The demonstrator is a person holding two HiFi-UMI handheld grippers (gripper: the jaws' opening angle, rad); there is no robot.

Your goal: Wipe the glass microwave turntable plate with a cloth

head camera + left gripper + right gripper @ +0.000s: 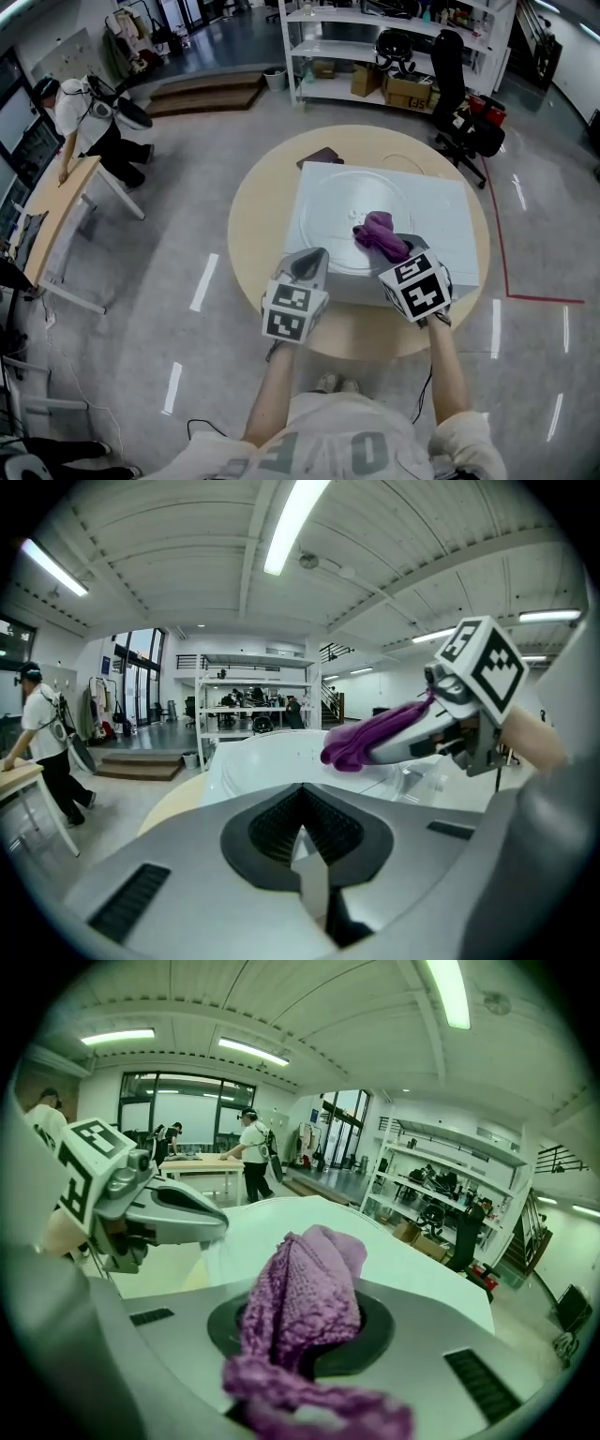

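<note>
Now my right gripper pinches the purple cloth above the glass plate. My left gripper clamps its near rim.

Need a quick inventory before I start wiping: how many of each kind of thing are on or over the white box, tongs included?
glass plate: 1
purple cloth: 1
tongs: 2, the left tongs at the plate's rim, the right tongs holding the cloth
Total: 4

rough knit cloth, glossy glass plate, smooth matt tbl
</note>
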